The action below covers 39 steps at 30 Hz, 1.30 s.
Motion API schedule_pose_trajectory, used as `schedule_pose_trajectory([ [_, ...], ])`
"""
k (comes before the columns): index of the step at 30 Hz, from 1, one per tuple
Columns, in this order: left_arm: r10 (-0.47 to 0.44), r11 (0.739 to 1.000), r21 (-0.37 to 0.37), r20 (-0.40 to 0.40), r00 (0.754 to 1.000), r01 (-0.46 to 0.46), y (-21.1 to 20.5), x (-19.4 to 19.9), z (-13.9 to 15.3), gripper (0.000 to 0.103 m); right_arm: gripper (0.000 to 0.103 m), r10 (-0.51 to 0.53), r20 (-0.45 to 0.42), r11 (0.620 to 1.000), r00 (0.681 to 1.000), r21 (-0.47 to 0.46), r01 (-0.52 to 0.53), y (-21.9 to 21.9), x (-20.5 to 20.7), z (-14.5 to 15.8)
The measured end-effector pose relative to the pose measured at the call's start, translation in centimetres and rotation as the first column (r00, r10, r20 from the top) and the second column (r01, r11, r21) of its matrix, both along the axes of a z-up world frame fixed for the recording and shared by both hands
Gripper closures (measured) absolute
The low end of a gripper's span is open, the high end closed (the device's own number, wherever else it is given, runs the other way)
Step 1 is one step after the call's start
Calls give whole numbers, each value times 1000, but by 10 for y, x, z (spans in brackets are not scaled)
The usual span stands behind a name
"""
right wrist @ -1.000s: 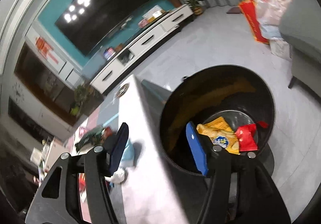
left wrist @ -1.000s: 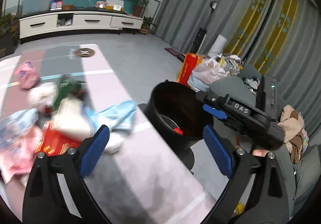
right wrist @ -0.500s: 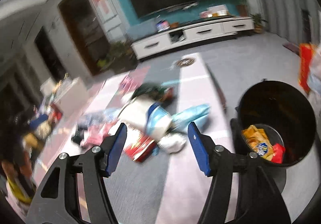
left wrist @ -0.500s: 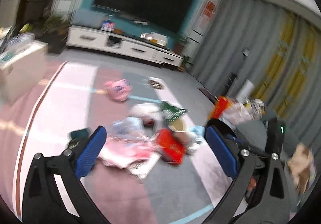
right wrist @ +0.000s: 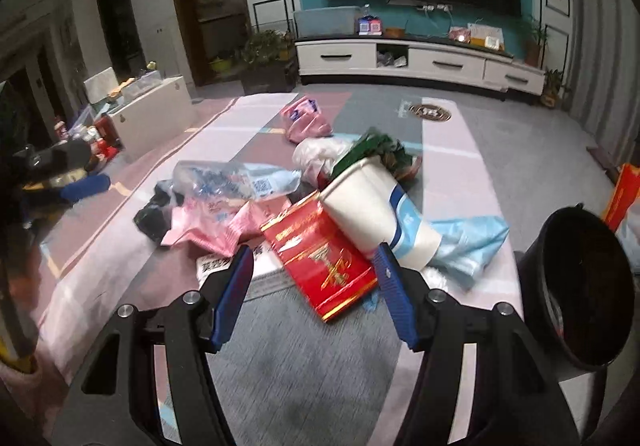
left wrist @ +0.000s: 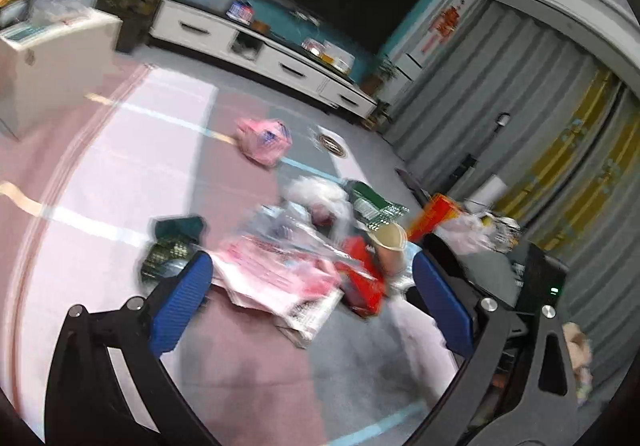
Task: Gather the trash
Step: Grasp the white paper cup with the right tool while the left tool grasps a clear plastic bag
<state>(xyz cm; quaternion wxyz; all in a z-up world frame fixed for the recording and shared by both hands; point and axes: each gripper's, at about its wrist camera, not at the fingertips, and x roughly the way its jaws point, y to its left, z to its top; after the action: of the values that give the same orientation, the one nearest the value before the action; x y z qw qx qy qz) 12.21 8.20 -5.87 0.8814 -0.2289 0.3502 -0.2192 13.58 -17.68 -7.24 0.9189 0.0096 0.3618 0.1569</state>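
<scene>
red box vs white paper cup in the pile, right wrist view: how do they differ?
The red box is flat and rectangular with gold print; the white paper cup is round and tapered with a blue band. The box lies flat on the mat; the cup lies tipped on its side, against the box's far edge. Both are in the same pile.

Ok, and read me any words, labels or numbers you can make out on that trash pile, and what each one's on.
No text reads cleanly here.
red packet: gold print, too blurred to read.
clear bag: a QR code and blue print, too small.
white sheet: bold dark characters, partly hidden, unreadable.
pink bag: blue label, too small.
round emblem on the mat: lettering too small.
</scene>
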Motion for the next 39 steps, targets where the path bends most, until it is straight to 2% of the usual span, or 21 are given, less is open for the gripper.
schedule_pose_trajectory([
  [3,-55,996,-78,-63,996,50,-16,14,-7,5,41,-12,4,1000,1000,-8,12,-1,4,2],
  [7,-52,993,-113,-128,990,37,-29,31,-17,26,41,-15,7,1000,1000,6,15,-4,3,3],
  [11,-45,987,-162,-197,979,12,-33,44,-35,31,40,-20,12,1000,1000,1,20,-10,2,4],
  [14,-38,985,-173,-191,981,4,-33,47,-38,54,40,-32,0,999,999,-1,32,-14,6,0],
  [16,-19,988,-152,-184,983,-9,-34,47,-39,77,41,-35,0,999,999,-10,35,-15,8,-2],
  [19,-4,990,-139,-177,984,-21,-31,43,-38,89,40,-42,-10,999,999,-30,42,-15,13,-9],
  [22,-22,991,-131,-113,993,7,-28,27,-22,96,41,-43,-9,998,999,-43,42,-13,17,-12],
  [25,-30,995,-92,11,999,31,-26,1,3,96,40,-50,5,997,999,-52,50,-12,18,-13],
  [27,-27,996,-87,59,998,32,-22,-11,14,96,40,-55,9,997,998,-53,55,-11,21,-15],
  [30,-10,995,-97,63,998,16,-14,-13,16,96,41,-56,5,995,998,-82,57,-5,27,-20],
  [35,3,992,-129,19,1000,-1,-5,-7,8,97,41,-46,-1,989,999,-142,46,6,36,-29],
  [39,8,991,-137,23,1000,-4,-1,-6,9,97,43,-52,11,977,999,-207,53,13,42,-34],
])
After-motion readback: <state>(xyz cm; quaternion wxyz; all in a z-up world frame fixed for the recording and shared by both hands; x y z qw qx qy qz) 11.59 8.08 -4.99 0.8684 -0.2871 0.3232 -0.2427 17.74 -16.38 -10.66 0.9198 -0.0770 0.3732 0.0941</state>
